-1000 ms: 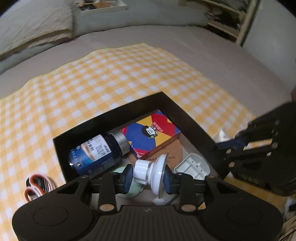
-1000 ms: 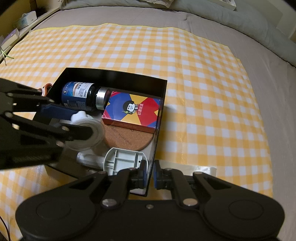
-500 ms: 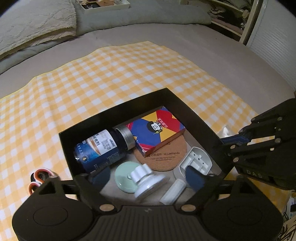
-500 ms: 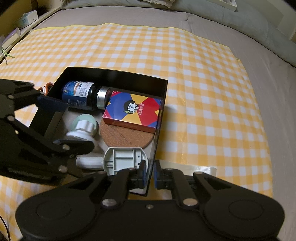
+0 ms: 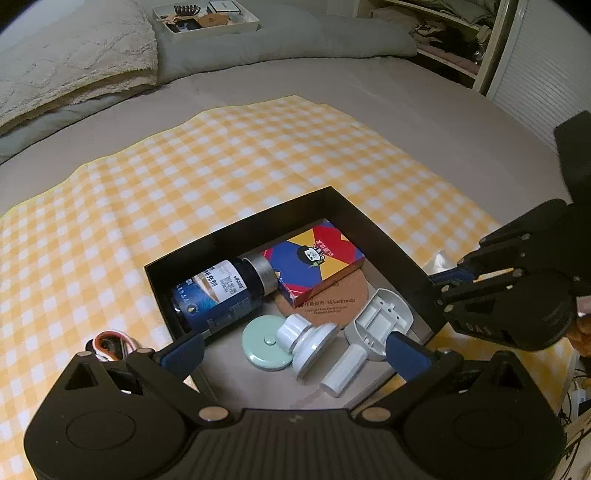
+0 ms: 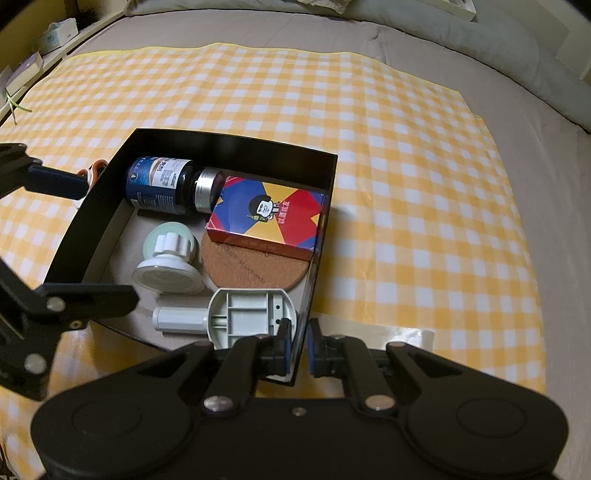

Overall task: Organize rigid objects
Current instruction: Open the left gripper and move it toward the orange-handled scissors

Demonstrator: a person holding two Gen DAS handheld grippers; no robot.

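A black box on the yellow checked cloth holds a blue bottle, a colourful card box, a cork coaster, a mint disc, a white suction knob and a white plastic bracket. My left gripper is open and empty above the box's near side. My right gripper is shut on the box's right wall.
Orange-handled scissors lie on the cloth left of the box. A clear plastic wrapper lies right of the box. A white tray of small items sits on the far bedding.
My left gripper opened and let the white suction knob go; it now rests in the box by the mint disc. The left gripper pulled back and up. The right gripper stayed put.
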